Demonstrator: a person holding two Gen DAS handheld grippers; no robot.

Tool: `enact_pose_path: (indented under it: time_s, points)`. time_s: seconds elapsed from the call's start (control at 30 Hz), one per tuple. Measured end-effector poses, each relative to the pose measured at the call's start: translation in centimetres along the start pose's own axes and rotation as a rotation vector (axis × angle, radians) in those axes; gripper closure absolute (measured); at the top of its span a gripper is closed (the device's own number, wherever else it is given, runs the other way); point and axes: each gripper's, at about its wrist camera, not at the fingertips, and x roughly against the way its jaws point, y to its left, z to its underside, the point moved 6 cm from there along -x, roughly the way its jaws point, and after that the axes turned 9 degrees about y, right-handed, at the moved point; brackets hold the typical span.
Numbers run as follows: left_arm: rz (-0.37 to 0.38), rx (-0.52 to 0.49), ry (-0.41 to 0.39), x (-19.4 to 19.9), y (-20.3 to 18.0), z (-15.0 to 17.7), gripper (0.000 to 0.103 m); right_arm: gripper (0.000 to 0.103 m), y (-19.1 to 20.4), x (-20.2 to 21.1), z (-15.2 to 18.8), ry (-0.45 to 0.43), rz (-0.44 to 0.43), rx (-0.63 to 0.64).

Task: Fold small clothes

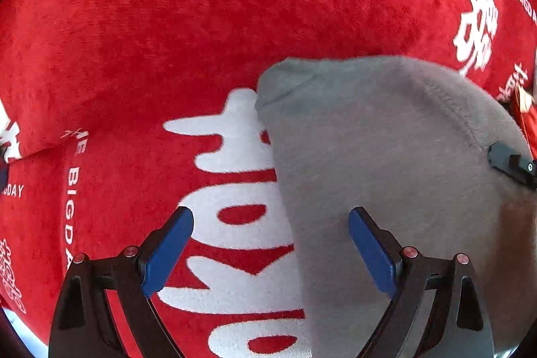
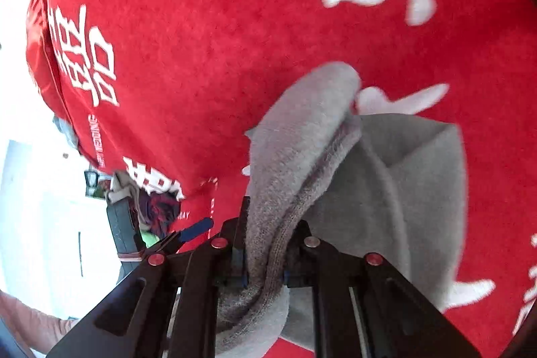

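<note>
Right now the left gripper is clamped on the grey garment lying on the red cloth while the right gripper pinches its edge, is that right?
Not quite. The left gripper is open, not clamped: the left wrist view shows its blue pads spread wide above the grey garment on the red cloth. The rest holds: the right wrist view shows the right gripper pinching the garment's bunched edge.

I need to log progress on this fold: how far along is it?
Early stage. Done: the grey garment is laid on the red cloth. In hand: the right gripper is shut on a bunched edge, lifting it; the left gripper is open above the garment's side. Left: no finished fold shows.
</note>
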Motion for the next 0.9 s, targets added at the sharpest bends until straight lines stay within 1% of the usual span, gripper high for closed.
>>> enact_pose_path:
  time_s: [0.07,0.1,0.17,0.2,0.23,0.3,0.33,0.4,0.47,0.5,0.53,0.63,0.7,0.73,0.77,0.8,0.83,0.9]
  points:
    - [-0.017,-0.018,0.025,-1.1,-0.6,0.3,0.009,0.089,-2.9,0.0,0.3,0.021,0.071,-0.050]
    - [-0.020,-0.027,0.032,-1.8,-0.9,0.5,0.009,0.089,-4.9,-0.5,0.6,0.045,0.117,-0.081]
    - [-0.021,-0.045,0.041,-2.6,-1.6,0.8,0.009,0.086,-8.0,-1.6,1.4,0.102,0.165,-0.152]
    - [-0.030,-0.054,0.035,-2.6,-1.8,0.8,0.008,0.082,-9.1,-1.7,1.6,0.105,0.159,-0.187]
    - [-0.045,-0.067,0.026,-2.4,-1.9,0.8,0.008,0.075,-9.6,-1.3,1.7,0.083,0.159,-0.203]
    - [-0.063,-0.094,0.021,-2.1,-2.0,0.8,0.008,0.071,-10.0,0.1,1.9,0.039,0.197,-0.223]
    - [-0.065,-0.101,0.024,-2.0,-1.9,0.9,0.008,0.071,-10.0,0.6,2.1,0.036,0.225,-0.230]
    - [-0.072,-0.106,0.034,-1.4,-1.7,1.1,0.009,0.071,-10.1,1.7,2.5,0.040,0.304,-0.232]
    - [-0.088,-0.108,0.038,-0.6,-1.3,1.3,0.009,0.071,-9.8,3.0,2.9,0.033,0.383,-0.203]
    - [-0.094,-0.111,0.042,-0.1,-1.2,1.5,0.009,0.071,-9.2,3.7,3.0,0.026,0.405,-0.183]
    - [-0.090,-0.115,0.048,0.2,-1.0,1.7,0.009,0.071,-8.4,4.3,3.2,0.020,0.404,-0.169]
    - [-0.072,-0.137,0.072,0.7,-1.0,2.7,0.009,0.071,-5.4,5.4,4.4,0.007,0.336,-0.125]
    - [-0.060,-0.159,0.085,1.0,-1.4,3.7,0.009,0.077,-3.3,5.9,5.7,0.012,0.259,-0.078]
    - [-0.059,-0.171,0.088,1.1,-1.7,4.1,0.009,0.078,-2.2,5.7,6.2,0.022,0.235,-0.049]
    - [-0.060,-0.183,0.091,1.0,-2.1,4.6,0.009,0.078,-1.1,5.1,6.8,0.041,0.234,-0.015]
    - [-0.070,-0.195,0.100,0.5,-2.4,5.0,0.009,0.078,-0.4,4.1,7.4,0.071,0.256,0.017]
    - [-0.085,-0.197,0.114,0.0,-2.6,5.5,0.009,0.078,-0.1,3.4,7.9,0.098,0.284,0.042]
    - [-0.082,-0.177,0.120,-0.7,-2.6,6.3,0.008,0.078,-1.1,1.6,9.0,0.155,0.370,0.063]
